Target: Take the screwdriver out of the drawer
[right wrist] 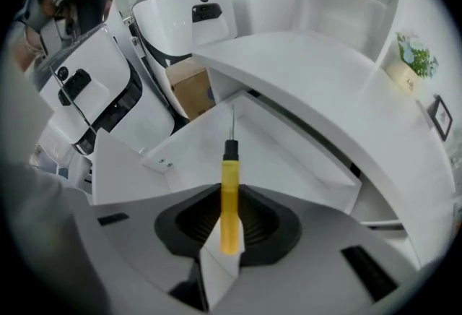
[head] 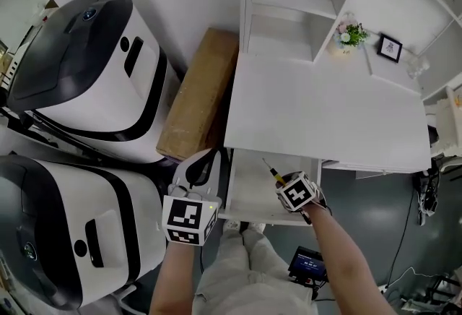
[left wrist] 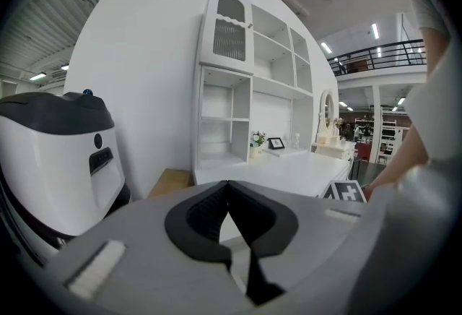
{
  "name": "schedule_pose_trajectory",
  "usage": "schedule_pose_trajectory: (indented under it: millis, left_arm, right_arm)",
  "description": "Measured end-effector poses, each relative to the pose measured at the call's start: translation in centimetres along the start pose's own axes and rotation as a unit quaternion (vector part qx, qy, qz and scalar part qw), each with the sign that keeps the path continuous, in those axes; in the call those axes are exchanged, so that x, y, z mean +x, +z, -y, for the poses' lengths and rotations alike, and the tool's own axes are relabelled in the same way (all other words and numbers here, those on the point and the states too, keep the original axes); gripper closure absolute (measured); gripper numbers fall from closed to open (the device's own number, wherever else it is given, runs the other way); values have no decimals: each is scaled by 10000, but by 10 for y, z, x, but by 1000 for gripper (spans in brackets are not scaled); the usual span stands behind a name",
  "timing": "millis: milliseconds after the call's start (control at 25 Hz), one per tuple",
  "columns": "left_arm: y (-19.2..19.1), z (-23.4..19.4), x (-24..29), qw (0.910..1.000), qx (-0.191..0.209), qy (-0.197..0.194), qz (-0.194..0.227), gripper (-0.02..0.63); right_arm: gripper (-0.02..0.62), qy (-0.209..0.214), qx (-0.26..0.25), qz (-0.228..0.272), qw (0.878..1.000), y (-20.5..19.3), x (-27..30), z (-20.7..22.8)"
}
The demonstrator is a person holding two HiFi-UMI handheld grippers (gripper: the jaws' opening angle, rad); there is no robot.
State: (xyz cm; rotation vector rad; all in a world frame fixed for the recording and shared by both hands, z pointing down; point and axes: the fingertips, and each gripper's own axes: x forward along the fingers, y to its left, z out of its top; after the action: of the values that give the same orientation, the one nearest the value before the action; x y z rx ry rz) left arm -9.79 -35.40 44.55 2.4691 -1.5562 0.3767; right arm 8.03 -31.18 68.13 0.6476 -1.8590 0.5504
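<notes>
My right gripper [right wrist: 229,194] is shut on the screwdriver [right wrist: 229,198]: its yellow handle sits between the pads, and the black collar and thin metal shaft point away over the open white drawer [right wrist: 289,162]. In the head view the screwdriver [head: 271,170] sticks out of the right gripper [head: 283,183] just above the drawer [head: 249,194], which is pulled out from under the white desk [head: 317,115]. My left gripper [head: 204,162] hangs left of the drawer. In its own view the left gripper [left wrist: 229,187] has its tips together and nothing between them.
Two large white-and-black machines [head: 86,68] [head: 65,234] stand on the left, with a cardboard box [head: 198,93] between them and the desk. A shelf unit at the desk's back holds a small plant [head: 351,35] and a picture frame [head: 390,48]. The person's legs [head: 245,270] are below the drawer.
</notes>
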Motion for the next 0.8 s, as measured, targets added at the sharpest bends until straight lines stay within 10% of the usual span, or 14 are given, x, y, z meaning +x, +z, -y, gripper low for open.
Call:
schedule_pose_trajectory:
  millis: [800]
  left_arm:
    - [63,8,-29,9981,114,-29,602,601]
  right_arm:
    - [514,-382,-101,1175,9923,44,-119,6]
